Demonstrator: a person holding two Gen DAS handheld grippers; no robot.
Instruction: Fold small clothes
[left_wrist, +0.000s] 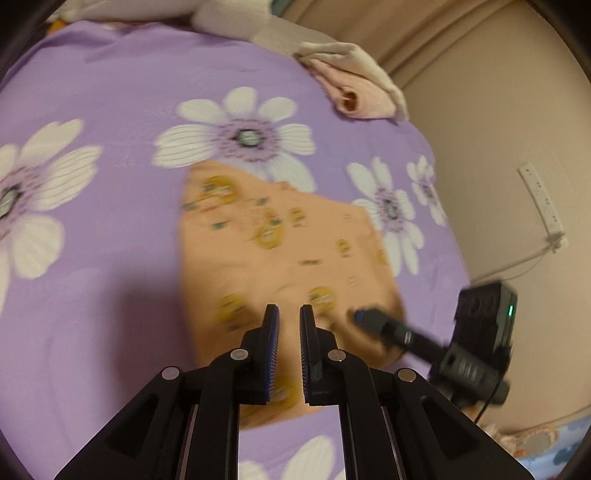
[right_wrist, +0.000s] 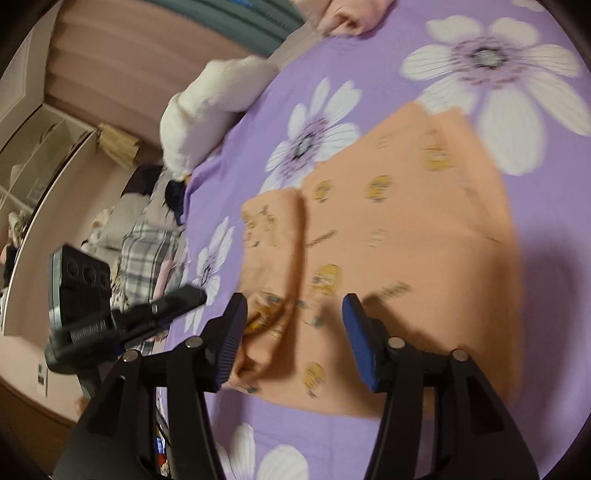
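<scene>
We see the peach garment (left_wrist: 295, 251) lying flat on the bed, on the purple bedsheet (left_wrist: 110, 92); its soft cloth carries small yellow cartoon prints and short dark lettering too blurred to read; in the right wrist view one edge is doubled into a rounded fold (right_wrist: 273, 236); the sheet bears large white daisies; a crumpled pink cloth (left_wrist: 354, 96) rests at the far bed edge, well apart; the left hand-held gripper (left_wrist: 289, 314) hovers over the garment, ribbed blue pads close but parted, nothing between; the right hand-held gripper (right_wrist: 295, 317) stands wide apart above the fold.
</scene>
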